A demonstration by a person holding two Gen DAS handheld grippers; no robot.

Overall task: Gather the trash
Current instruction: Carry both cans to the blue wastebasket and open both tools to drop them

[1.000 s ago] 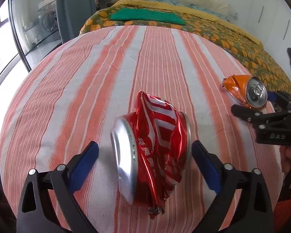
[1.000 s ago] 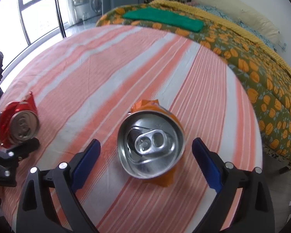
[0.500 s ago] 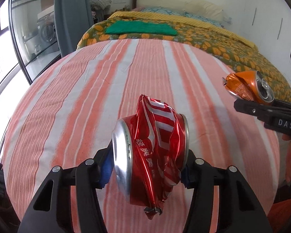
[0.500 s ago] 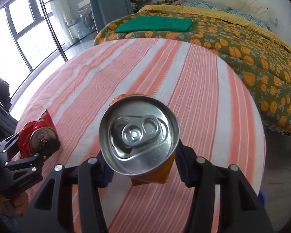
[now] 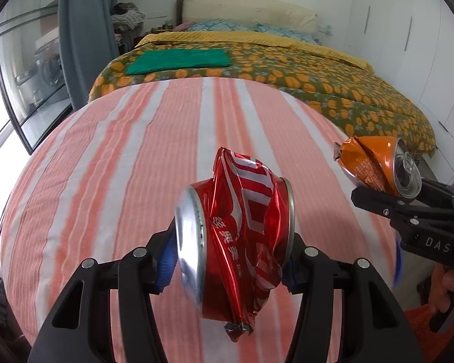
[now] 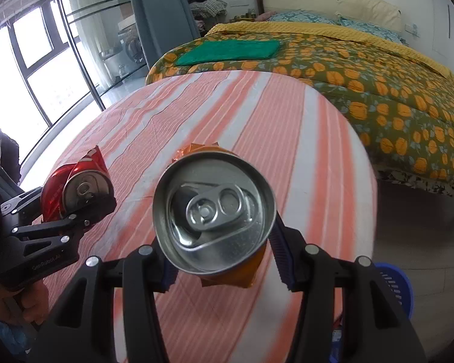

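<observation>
Above the striped orange-and-white cloth-covered worktop (image 5: 112,163), the left gripper (image 5: 230,260) has its jaws pinching a crushed red aluminium drink can (image 5: 239,242). The right gripper (image 6: 224,251) has its jaws pinching a crumpled orange aluminium can (image 6: 215,208). Whether either can holds anything cannot be told.

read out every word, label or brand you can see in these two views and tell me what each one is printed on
"DAS": white letters on the body of the right gripper, seen from the left wrist camera.
"GenRobot.AI", as best it reads, small and tilted: on the body of the left gripper, seen from the right wrist camera.
Red can: white Chinese characters and large white lettering, too crumpled to read.
Orange can: fine print, too small to read.
</observation>
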